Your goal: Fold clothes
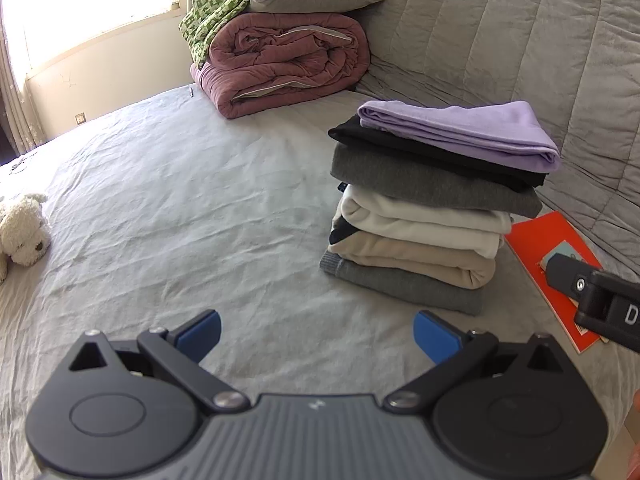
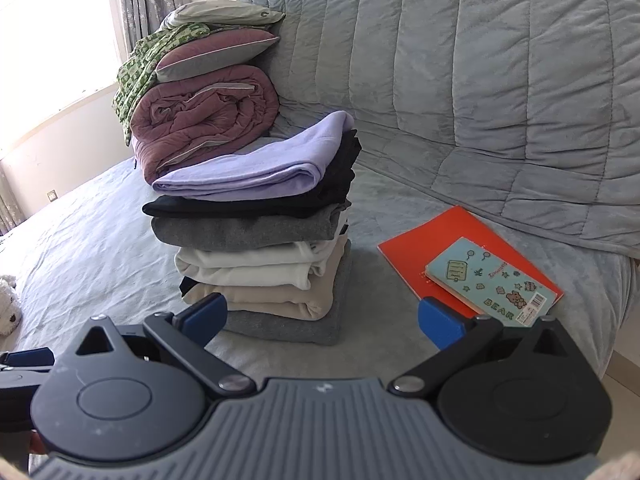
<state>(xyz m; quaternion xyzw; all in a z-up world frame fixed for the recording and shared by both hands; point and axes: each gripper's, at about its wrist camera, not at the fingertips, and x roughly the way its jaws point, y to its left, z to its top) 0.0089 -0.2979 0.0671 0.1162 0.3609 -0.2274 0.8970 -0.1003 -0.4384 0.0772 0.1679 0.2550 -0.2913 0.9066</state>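
Note:
A stack of folded clothes stands on the grey bed sheet, with a lilac garment on top, then black, dark grey, white, beige and grey pieces. My left gripper is open and empty, low over the sheet, in front and left of the stack. My right gripper is open and empty too, just in front of the stack's base. Part of the right gripper's body shows at the right edge of the left wrist view.
Rolled maroon bedding with a pillow and green patterned cloth sits at the back. A grey quilted cover rises behind. A red folder with a teal notebook lies right of the stack. A white plush toy lies left.

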